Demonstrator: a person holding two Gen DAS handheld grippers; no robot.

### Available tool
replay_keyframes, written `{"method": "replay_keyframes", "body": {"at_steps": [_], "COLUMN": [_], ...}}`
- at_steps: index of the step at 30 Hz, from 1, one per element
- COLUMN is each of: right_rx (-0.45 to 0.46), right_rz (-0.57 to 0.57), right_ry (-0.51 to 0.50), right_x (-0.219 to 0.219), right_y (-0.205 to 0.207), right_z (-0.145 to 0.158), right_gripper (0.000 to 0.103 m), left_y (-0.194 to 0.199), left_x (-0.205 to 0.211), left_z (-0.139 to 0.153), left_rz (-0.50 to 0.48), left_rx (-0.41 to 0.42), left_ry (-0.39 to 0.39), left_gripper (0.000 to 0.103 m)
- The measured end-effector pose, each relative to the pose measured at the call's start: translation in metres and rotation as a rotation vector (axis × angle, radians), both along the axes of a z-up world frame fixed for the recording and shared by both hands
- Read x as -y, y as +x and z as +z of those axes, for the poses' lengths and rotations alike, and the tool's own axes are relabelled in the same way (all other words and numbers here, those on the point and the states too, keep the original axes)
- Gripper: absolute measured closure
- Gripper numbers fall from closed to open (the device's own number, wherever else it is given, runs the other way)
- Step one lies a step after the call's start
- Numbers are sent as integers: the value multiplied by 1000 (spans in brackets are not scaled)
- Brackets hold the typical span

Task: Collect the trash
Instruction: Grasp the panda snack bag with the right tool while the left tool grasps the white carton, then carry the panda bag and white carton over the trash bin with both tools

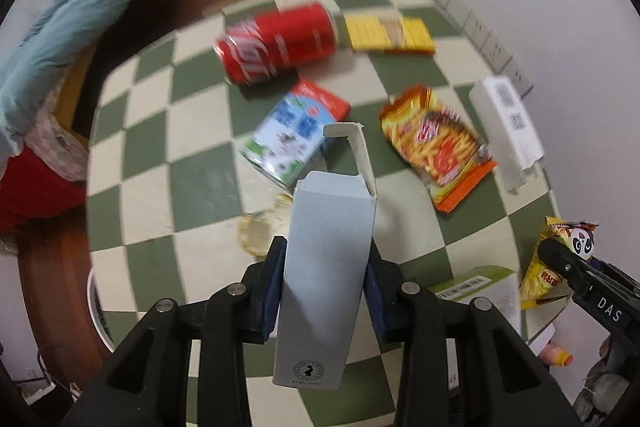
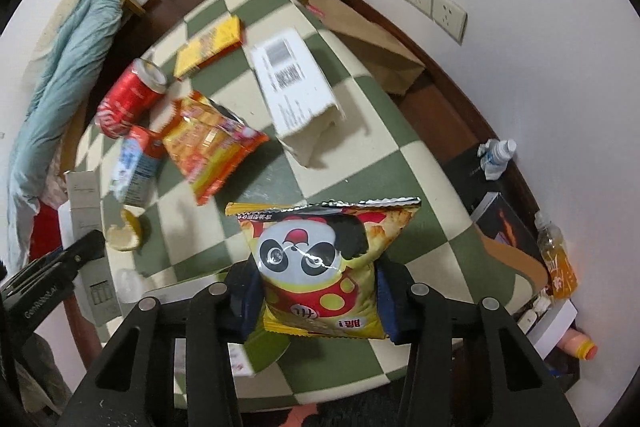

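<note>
My left tongs (image 1: pixel 326 291) clamp grey carton (image 1: pixel 326 267); right tongs (image 2: pixel 318 301) clamp panda snack bag (image 2: pixel 320 267). Both lifted above worktop (image 1: pixel 200 195). I judge early: cola can (image 1: pixel 276 43), milk carton (image 1: pixel 288 135), fries bag (image 1: pixel 436 143), white box (image 1: pixel 506 131) uncollected.

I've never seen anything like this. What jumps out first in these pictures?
Each hand-held gripper is clamped on a piece of trash: the left one holds a grey carton with its top flap open, the right one a panda snack bag. Beyond them, a green-and-cream checkered table is littered with a red can lying on its side, a milk carton and an orange fries bag.
</note>
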State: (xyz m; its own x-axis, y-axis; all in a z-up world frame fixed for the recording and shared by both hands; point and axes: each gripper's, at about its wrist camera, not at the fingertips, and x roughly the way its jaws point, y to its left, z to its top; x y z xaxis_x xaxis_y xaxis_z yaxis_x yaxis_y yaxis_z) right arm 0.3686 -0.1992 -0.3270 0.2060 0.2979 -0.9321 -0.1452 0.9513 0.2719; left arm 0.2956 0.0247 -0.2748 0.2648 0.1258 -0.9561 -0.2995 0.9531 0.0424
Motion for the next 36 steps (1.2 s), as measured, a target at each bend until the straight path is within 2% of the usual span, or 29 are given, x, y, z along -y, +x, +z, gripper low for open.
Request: {"method": "replay_keyframes", "body": {"at_steps": [2, 11, 17, 21, 25, 28, 31, 36], "right_rx": [25, 132, 162, 148, 93, 20, -48, -141], "right_rz": [10, 118, 234, 339, 456, 552, 636, 758], "right_ry": [22, 129, 217, 279, 314, 317, 300, 213], "right_x": [0, -28, -83, -139, -210, -282, -346, -450], "right_y": [-4, -41, -77, -111, -150, -179, -201, -233], "right_z": [18, 96, 134, 146, 135, 109, 80, 22], "right_gripper": [55, 55, 55, 55, 55, 55, 55, 55], "left_y": [3, -48, -102, -139, -192, -230, -261, -296], "left_x": [1, -38, -73, -105, -159, -205, -252, -327], "left_z": [12, 86, 129, 138, 134, 119, 94, 40], "left_rz": [10, 73, 146, 208, 304, 398, 504, 636], "left_rx": [37, 198, 274, 296, 285, 258, 223, 167], "left_ry": [20, 52, 72, 56, 37, 20, -13, -117], "left_gripper": [70, 70, 70, 70, 70, 70, 70, 70]}}
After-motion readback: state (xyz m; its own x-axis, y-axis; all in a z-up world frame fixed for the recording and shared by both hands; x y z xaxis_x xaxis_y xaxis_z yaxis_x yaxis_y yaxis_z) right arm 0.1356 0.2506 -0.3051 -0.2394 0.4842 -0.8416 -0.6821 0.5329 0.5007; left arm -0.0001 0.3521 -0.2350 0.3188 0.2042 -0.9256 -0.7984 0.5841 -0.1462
